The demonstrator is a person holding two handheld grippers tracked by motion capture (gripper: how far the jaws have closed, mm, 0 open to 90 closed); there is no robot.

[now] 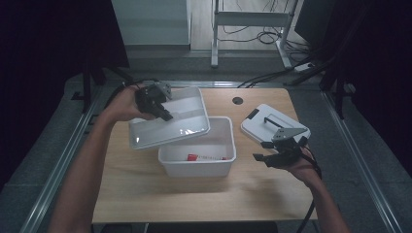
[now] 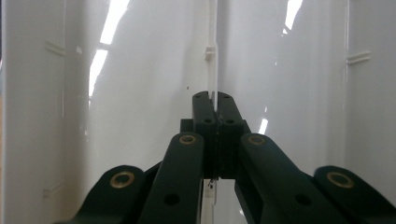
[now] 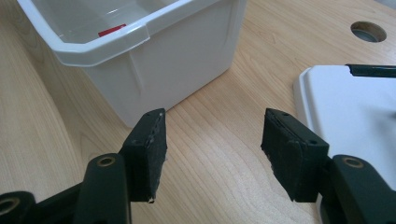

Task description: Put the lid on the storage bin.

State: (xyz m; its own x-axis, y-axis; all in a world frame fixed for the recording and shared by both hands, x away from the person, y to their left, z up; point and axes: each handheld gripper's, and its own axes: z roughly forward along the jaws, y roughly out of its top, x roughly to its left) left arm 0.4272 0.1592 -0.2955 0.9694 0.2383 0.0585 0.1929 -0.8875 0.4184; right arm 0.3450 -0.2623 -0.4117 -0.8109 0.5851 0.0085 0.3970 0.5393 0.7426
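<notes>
Here the left tool point(image 1: 160, 110) is clamped on a thin raised rib of a white plastic tray point(image 1: 167, 119), its black jaws pressed together on the rib in the left gripper view, where the tray's point(image 2: 140, 84) glossy, smooth surface throws back long streaks of light. The tray is shallow and rectangular with rounded corners, and it hangs tilted over the far left corner of a deeper white plastic bin point(image 1: 199, 153) that stands at the middle of the pale wood-grain bench point(image 1: 145, 194). Inside the bin lies a small item with a red label point(image 1: 193, 157). The right tool point(image 1: 272, 158) hovers near the bench's right side with its jaws apart and nothing between them; their matte black pads point(image 3: 149, 154) look rough-edged. Just beyond it lies a flat white lid-like case point(image 1: 272, 124) with a dark handle and rounded corners.
</notes>
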